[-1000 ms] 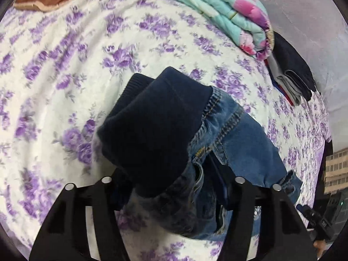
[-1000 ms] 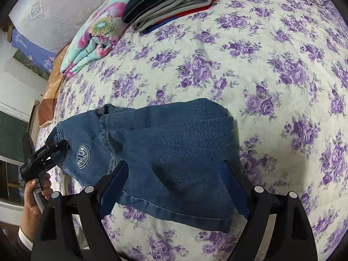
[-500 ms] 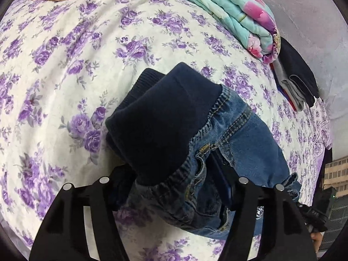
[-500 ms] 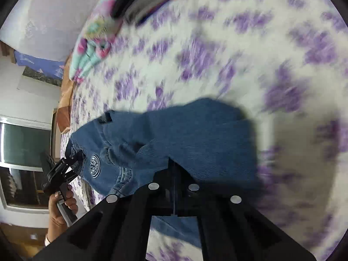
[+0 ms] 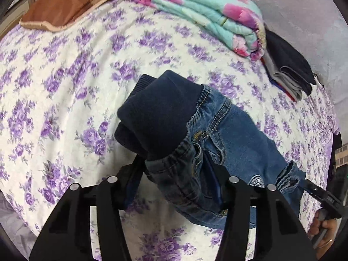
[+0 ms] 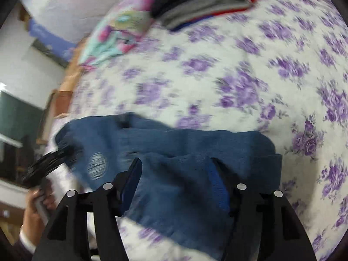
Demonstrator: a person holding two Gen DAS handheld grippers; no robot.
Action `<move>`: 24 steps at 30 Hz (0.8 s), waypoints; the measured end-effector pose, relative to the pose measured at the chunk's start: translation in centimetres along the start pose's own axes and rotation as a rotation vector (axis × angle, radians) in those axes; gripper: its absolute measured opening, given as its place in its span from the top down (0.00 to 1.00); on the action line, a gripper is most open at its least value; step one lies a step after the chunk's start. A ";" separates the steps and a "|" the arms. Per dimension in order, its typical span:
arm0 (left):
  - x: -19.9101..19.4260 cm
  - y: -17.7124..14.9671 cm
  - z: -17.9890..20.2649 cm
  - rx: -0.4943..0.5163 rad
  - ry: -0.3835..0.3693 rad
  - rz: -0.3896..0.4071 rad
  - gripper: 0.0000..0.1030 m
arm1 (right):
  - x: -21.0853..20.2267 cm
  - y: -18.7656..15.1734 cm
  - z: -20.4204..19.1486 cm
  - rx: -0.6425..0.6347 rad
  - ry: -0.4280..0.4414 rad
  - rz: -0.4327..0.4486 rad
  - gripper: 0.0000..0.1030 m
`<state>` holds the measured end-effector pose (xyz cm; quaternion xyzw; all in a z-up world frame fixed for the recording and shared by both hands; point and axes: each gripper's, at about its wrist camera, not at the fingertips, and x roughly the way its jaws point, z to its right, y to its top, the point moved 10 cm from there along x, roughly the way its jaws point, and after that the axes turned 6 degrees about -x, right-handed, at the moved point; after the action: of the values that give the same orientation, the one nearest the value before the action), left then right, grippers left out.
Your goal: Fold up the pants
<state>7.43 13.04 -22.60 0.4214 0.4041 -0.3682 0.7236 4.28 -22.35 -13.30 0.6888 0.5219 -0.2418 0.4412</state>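
Observation:
Small blue jeans [image 5: 239, 134] with a dark navy ribbed waistband [image 5: 161, 113] lie across the purple-flowered bedsheet [image 5: 65, 87]. My left gripper [image 5: 176, 163] has the bunched waist between its jaws, which are closing, and the waist hangs raised off the sheet. In the right wrist view, which is blurred, the pant leg [image 6: 195, 143] lies flat under my right gripper [image 6: 176, 163]. Its jaws are opening and the pads stand apart over the denim. A round patch [image 6: 96, 166] shows near the left gripper [image 6: 50, 163]. A hand [image 5: 324, 228] holds the right gripper [image 5: 315, 193] by the cuff.
A folded floral quilt [image 5: 217, 21] and a stack of folded dark, grey and red clothes [image 5: 289, 71] lie along the far wall. A brown pillow [image 5: 58, 8] is at the far left. The bed's edge drops off at the lower left.
My right gripper was open over the leg, shut half a second ago, and now stands open again, shifted sideways. My left gripper has risen slightly with the waist still in it.

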 end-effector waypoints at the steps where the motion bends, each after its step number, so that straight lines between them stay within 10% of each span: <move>1: -0.5 0.1 0.2 0.008 -0.004 0.010 0.54 | -1.0 -0.1 -0.4 0.000 0.019 0.016 0.38; 8: -3.4 0.1 3.6 0.140 0.003 0.101 0.66 | -3.8 -1.0 0.3 -0.006 -0.008 0.028 0.35; 16: -7.2 -6.9 18.7 0.656 -0.130 0.153 0.59 | -5.9 0.1 -2.8 -0.019 0.118 0.070 0.28; 19: -2.9 -10.6 22.1 0.729 -0.254 -0.022 0.59 | -5.6 0.8 -1.5 0.075 0.119 0.073 0.18; 22: 2.1 -12.3 21.4 0.639 -0.224 -0.218 0.67 | -4.9 1.3 -0.5 0.160 0.130 0.054 0.16; 24: 0.6 -12.6 22.1 0.609 -0.323 -0.232 0.64 | -4.5 1.8 -0.6 0.180 0.145 0.046 0.14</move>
<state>2.71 -11.79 -20.01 0.5054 0.2017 -0.6129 0.5729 4.31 -24.29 -8.80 0.7531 0.5127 -0.2271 0.3441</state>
